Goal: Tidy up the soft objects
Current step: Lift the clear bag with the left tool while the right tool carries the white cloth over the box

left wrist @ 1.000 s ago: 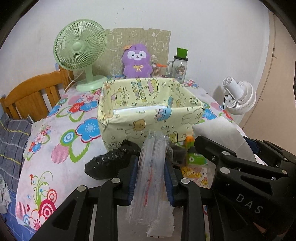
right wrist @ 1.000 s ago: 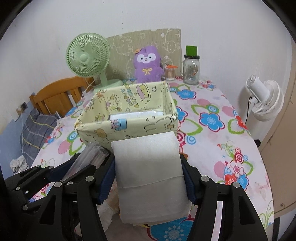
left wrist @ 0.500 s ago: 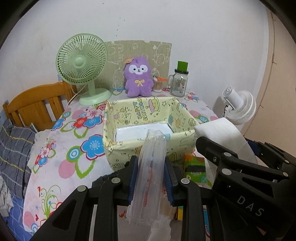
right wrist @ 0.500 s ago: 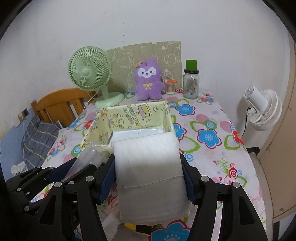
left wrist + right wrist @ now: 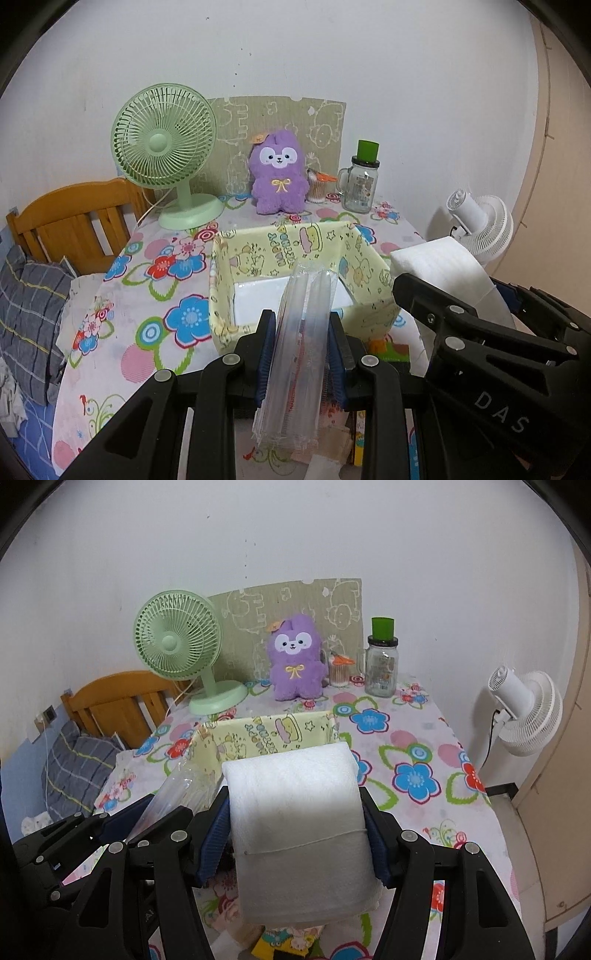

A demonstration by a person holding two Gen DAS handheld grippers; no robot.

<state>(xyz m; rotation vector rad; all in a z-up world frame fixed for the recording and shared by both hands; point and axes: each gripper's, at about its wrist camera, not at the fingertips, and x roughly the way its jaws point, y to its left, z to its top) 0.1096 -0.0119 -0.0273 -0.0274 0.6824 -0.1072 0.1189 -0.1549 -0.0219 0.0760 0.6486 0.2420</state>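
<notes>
We hold both loads above the near edge of a flowered table (image 5: 122, 306), neither yet put away: our left gripper (image 5: 301, 354) is clamped on a clear plastic packet (image 5: 301, 350) that stands up between its blue pads, while our right gripper (image 5: 297, 834) is closed around a folded white foam sheet (image 5: 295, 812), its pads pressing both sides of the roll. Directly ahead of both tools sits the yellow cartoon-print box (image 5: 295, 254), open at the top, with only a white lining or flat white item visible on its floor; we cannot tell which. By our reading, the sorting is at its midpoint for these two pieces: both are picked up and carried, and what remains is to bring them over the box rim, lower them in and release. A few printed cards or packets (image 5: 284, 938) lie on the table beneath the grippers, so more may be left to gather after this. At the back, a purple plush toy (image 5: 279, 177) sits against the wall between a green desk fan (image 5: 166, 147) and a glass jar (image 5: 360, 184), well apart from the box and untouched
</notes>
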